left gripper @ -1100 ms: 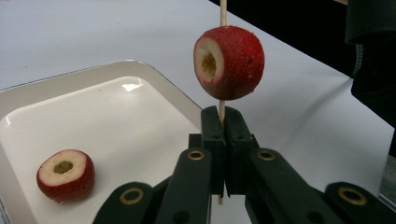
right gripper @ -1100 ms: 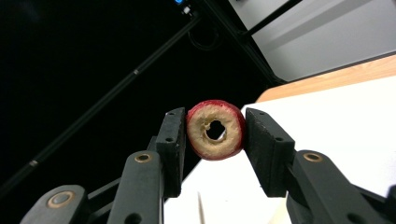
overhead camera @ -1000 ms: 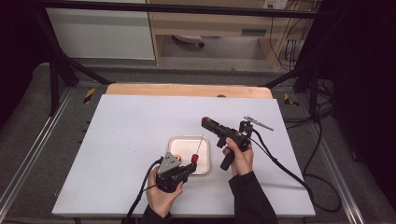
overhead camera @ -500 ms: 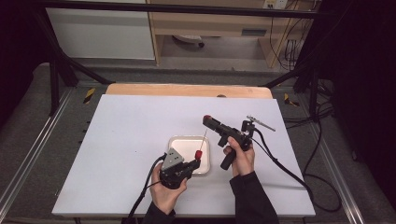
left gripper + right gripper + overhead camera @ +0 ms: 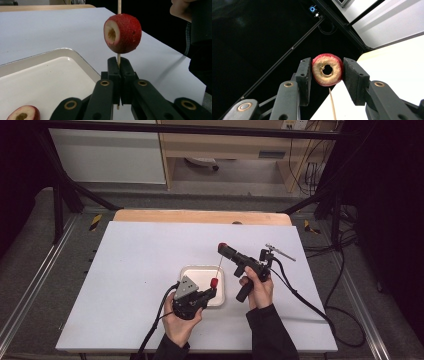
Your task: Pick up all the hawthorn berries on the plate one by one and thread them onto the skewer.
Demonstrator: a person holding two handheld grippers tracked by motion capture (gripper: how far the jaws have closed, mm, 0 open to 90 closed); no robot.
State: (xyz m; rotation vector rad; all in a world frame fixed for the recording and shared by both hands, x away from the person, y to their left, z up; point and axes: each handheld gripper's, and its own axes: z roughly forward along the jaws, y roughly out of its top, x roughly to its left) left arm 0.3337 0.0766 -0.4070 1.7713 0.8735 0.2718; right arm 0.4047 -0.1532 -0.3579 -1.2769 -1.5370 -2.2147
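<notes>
Meanwhile, above the white tray on the desk, your left gripper has its fingers fully closed on a thin wooden skewer carrying one red cored fruit. Just right of the tray, your right gripper clamps a second cored fruit, fingers partly open around it.

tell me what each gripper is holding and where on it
Left gripper pinches the wooden skewer just below the red fruit threaded on it. Right gripper clamps a cored red fruit piece by its sides.
</notes>
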